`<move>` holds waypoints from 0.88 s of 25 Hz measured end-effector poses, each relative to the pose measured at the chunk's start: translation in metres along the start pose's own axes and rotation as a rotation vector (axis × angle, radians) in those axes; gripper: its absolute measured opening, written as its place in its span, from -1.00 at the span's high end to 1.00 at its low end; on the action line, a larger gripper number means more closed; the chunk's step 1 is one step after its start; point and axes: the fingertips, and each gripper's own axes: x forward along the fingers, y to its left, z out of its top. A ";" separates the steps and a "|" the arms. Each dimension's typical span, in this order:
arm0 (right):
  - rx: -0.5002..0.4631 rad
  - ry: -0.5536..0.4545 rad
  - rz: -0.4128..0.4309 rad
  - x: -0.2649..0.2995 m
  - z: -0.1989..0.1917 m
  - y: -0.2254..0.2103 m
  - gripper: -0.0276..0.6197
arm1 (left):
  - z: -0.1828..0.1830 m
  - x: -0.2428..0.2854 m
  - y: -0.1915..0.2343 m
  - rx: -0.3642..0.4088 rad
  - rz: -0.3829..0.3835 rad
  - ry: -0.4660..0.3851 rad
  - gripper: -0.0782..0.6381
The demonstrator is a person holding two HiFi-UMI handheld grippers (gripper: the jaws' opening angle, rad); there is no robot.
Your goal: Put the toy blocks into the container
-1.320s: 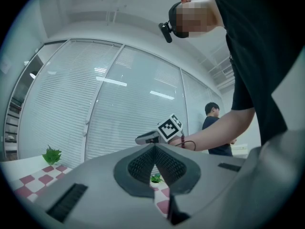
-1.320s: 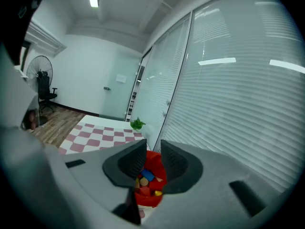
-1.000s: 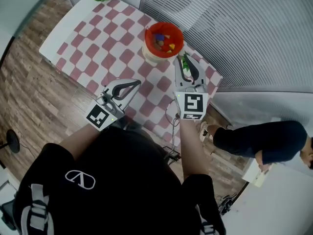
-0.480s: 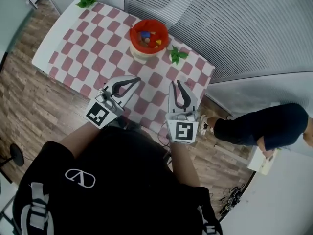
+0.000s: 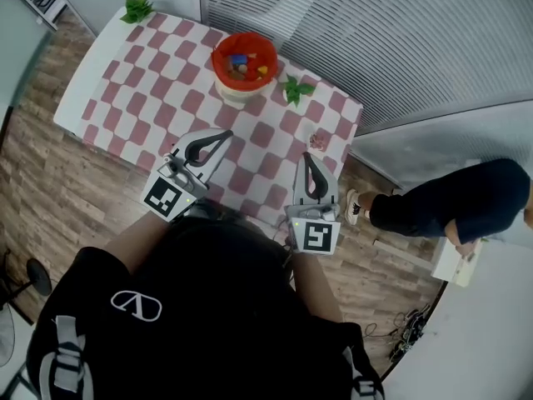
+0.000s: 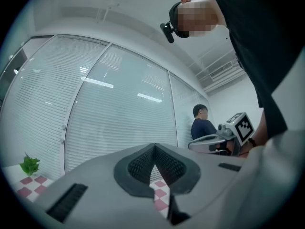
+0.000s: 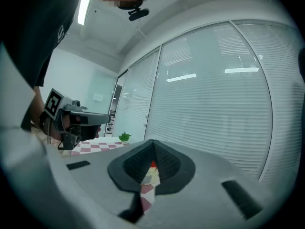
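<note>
The red container [image 5: 242, 55] stands on a cream base at the far side of the checkered table [image 5: 150, 82], with several coloured toy blocks [image 5: 241, 62] inside. A small pink object [image 5: 317, 142] lies near the table's right edge. My left gripper [image 5: 223, 137] hovers over the table's near edge with its jaws together [image 6: 154, 148]. My right gripper [image 5: 308, 157] hangs at the near right corner, well short of the container. Its jaws have just been closing and now meet [image 7: 152, 143] with nothing between them.
A green leafy sprig [image 5: 293, 88] lies right of the container, another [image 5: 136, 8] at the far left corner. A blinds-covered glass wall [image 5: 375, 32] runs behind the table. A person in dark clothes [image 5: 450, 211] is on the floor to the right.
My right gripper has drawn back from beside the container to the table's near right corner, and its jaws have closed. The left gripper has hardly moved.
</note>
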 end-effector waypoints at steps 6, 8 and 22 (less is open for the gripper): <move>0.003 -0.013 -0.010 -0.005 -0.002 -0.007 0.90 | 0.001 0.001 0.000 0.011 0.000 0.005 0.77; 0.002 -0.009 -0.020 -0.006 -0.002 -0.010 0.90 | 0.000 0.002 -0.002 0.017 -0.005 0.008 0.76; -0.017 -0.008 -0.023 -0.006 0.001 -0.011 0.91 | -0.002 0.003 -0.004 0.019 -0.012 0.016 0.76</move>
